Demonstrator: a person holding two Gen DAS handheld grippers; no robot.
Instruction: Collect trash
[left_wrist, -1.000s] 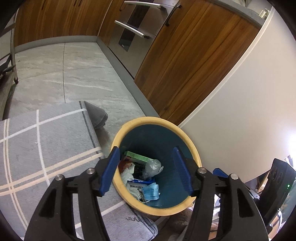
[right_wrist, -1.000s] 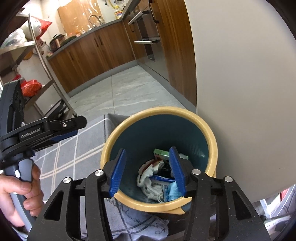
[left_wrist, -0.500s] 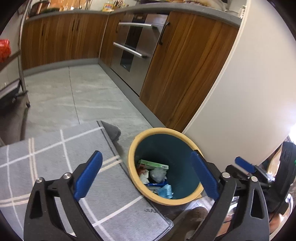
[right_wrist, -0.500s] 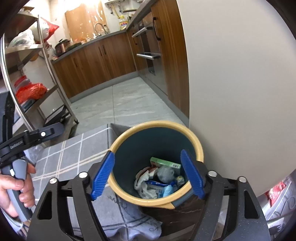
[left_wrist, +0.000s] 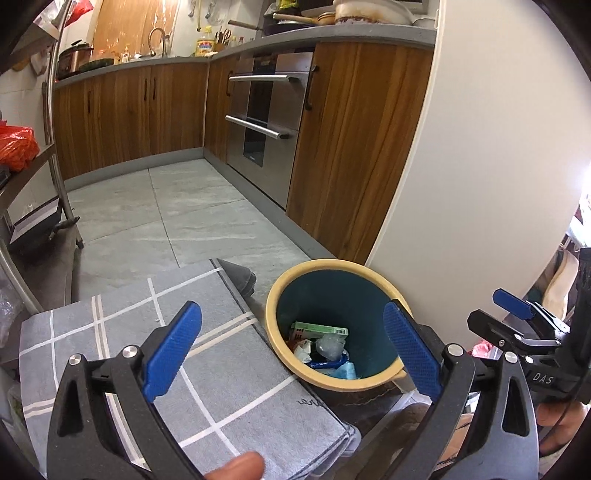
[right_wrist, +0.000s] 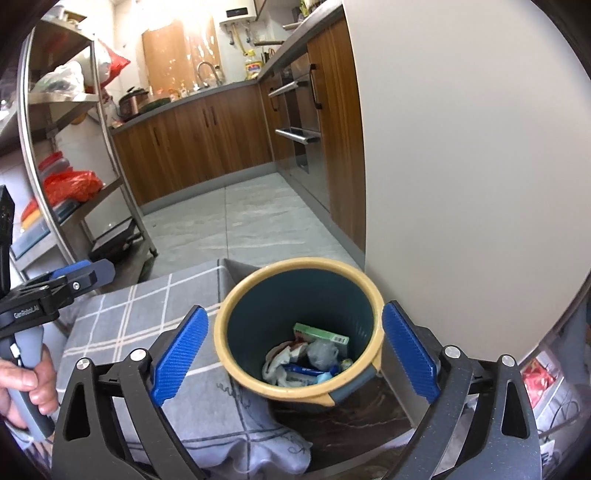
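A teal trash bin with a yellow rim (left_wrist: 284, 350) (right_wrist: 221, 343) stands on the floor by a white wall. Inside lie a green box (left_wrist: 319, 328) (right_wrist: 321, 333), a crumpled clear wrapper (left_wrist: 330, 345) (right_wrist: 322, 351), white paper and blue scraps. My left gripper (left_wrist: 291, 354) is open wide and empty, above and before the bin. My right gripper (right_wrist: 295, 354) is open wide and empty, its blue pads on either side of the bin, well above it.
A grey checked mat (left_wrist: 147, 350) (right_wrist: 147, 314) lies left of the bin. Wooden cabinets and a steel oven (left_wrist: 266, 122) line the right. A metal rack (right_wrist: 66, 147) with red bags stands left. The grey tiled floor (left_wrist: 177, 214) stretches ahead.
Both grippers opened from narrow to wide and pulled up and back from the bin, so the bin looks smaller and more of the kitchen shows.
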